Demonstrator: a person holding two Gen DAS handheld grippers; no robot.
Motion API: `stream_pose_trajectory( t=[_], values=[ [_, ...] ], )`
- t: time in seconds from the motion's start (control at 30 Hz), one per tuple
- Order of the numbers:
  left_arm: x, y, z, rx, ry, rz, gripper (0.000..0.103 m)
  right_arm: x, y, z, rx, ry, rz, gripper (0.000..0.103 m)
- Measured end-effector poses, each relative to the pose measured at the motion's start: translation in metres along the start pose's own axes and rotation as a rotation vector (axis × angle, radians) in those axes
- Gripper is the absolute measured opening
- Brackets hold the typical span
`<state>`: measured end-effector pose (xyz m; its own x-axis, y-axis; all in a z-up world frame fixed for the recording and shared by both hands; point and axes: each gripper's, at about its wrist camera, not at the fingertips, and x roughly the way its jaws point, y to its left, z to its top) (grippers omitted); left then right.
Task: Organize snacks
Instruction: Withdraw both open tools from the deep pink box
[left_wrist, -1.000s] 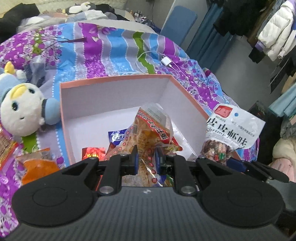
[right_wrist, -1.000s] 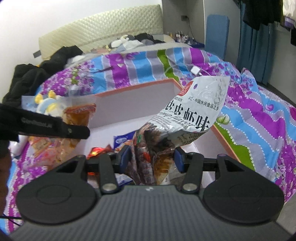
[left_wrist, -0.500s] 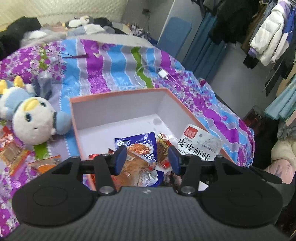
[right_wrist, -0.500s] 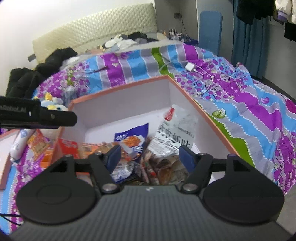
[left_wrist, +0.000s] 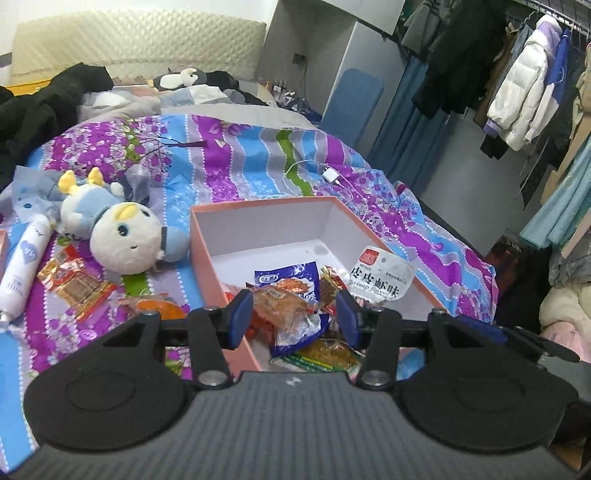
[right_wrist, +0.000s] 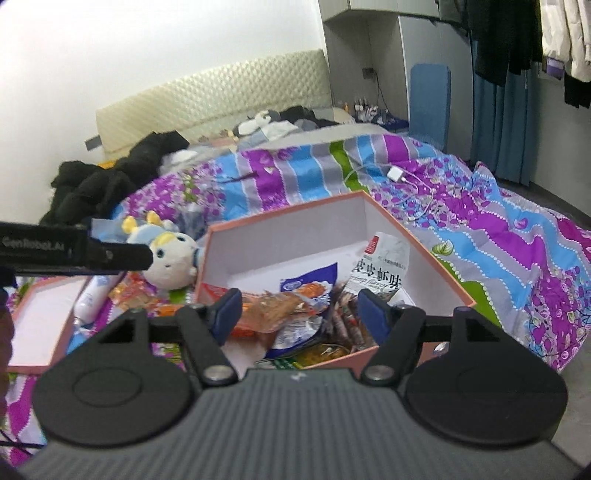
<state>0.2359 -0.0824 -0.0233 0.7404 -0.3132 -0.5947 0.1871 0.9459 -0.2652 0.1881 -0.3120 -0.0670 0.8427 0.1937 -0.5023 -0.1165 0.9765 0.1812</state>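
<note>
A pink box with a white inside sits on the bed and holds several snack packs: a blue pack, a white shrimp pack and an orange clear pack. My left gripper is open and empty above the box's near end. My right gripper is open and empty above the same end. Two more snack packs lie on the quilt left of the box: a red one and an orange one.
A plush toy lies left of the box. A white tube lies further left. The box lid rests at the far left. A charger and cable lie behind the box. Clothes hang at the right.
Both grippers opened and let their packs drop into the box: the left the orange clear pack, the right the white shrimp pack. Both then drew back and up.
</note>
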Motion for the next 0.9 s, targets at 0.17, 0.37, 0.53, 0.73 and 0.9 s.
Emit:
stream_pose_trajectory(
  t=[0.17,0.37,0.53,0.73,0.9],
  values=[
    [-0.037,0.004,-0.020,0.001,-0.020,0.027,0.055,-0.025,0.014,-0.010,-0.003,-0.017,0.027,0.071],
    [-0.072,0.013,-0.044,-0.026,-0.030,0.059,0.055,-0.047,0.030,-0.022,-0.018,-0.030,0.069,0.071],
    [-0.098,0.018,-0.065,-0.036,-0.046,0.091,0.055,-0.061,0.043,-0.035,-0.030,-0.031,0.114,0.071],
    [-0.122,0.024,-0.090,-0.055,-0.043,0.128,0.056,-0.076,0.061,-0.055,-0.070,-0.012,0.170,0.071],
    [-0.129,0.043,-0.113,-0.091,-0.034,0.184,0.058,-0.078,0.074,-0.072,-0.128,0.024,0.202,0.071]
  ],
)
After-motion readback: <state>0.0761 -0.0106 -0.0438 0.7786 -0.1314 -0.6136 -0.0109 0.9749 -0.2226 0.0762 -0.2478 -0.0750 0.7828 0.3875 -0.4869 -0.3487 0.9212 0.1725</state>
